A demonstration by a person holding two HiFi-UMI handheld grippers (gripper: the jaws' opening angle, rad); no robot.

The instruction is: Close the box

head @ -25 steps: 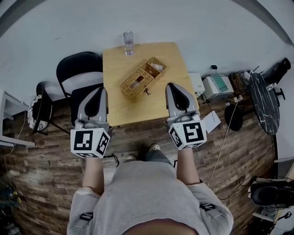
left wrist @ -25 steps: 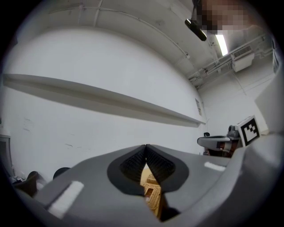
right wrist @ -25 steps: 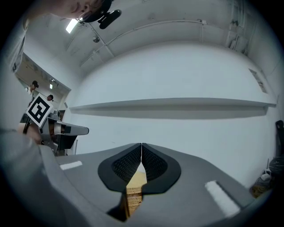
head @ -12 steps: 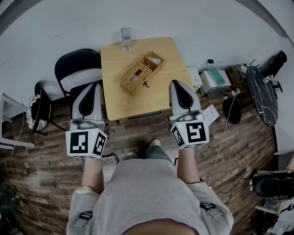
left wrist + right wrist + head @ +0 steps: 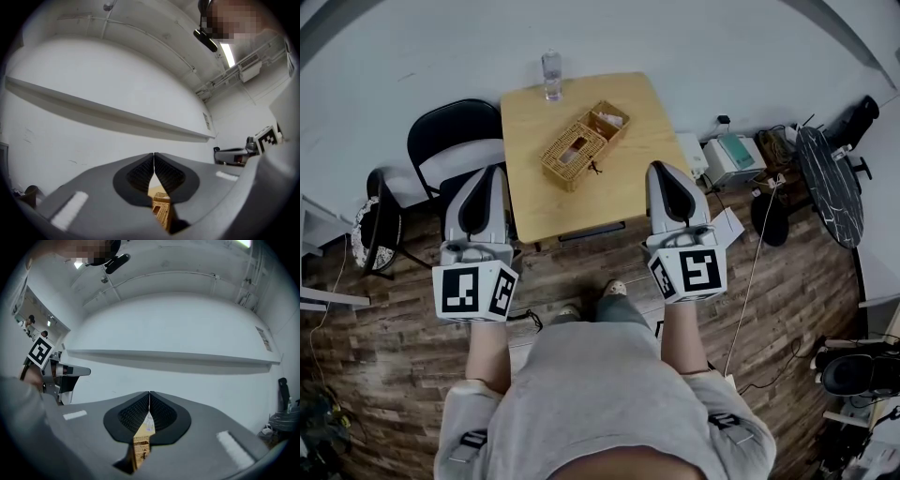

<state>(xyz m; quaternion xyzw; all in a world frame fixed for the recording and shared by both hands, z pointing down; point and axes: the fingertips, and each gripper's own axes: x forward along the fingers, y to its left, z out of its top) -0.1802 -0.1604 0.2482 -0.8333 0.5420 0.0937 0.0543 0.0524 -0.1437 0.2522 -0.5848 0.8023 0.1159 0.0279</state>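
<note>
Left gripper [image 5: 487,178]: jaws pressed together, nothing in them, hovering short of the surface's near edge.
Right gripper [image 5: 664,174]: jaws closed tight as well, empty.
Wicker box [image 5: 575,150]: one, lid open, on the wooden surface [image 5: 628,178], well ahead of both sets of jaws, touching neither.
Bottle [image 5: 550,75]: one, at the far edge.

Box [image 5: 584,145] on table [image 5: 639,173] (bottle [image 5: 551,75] behind)
</note>
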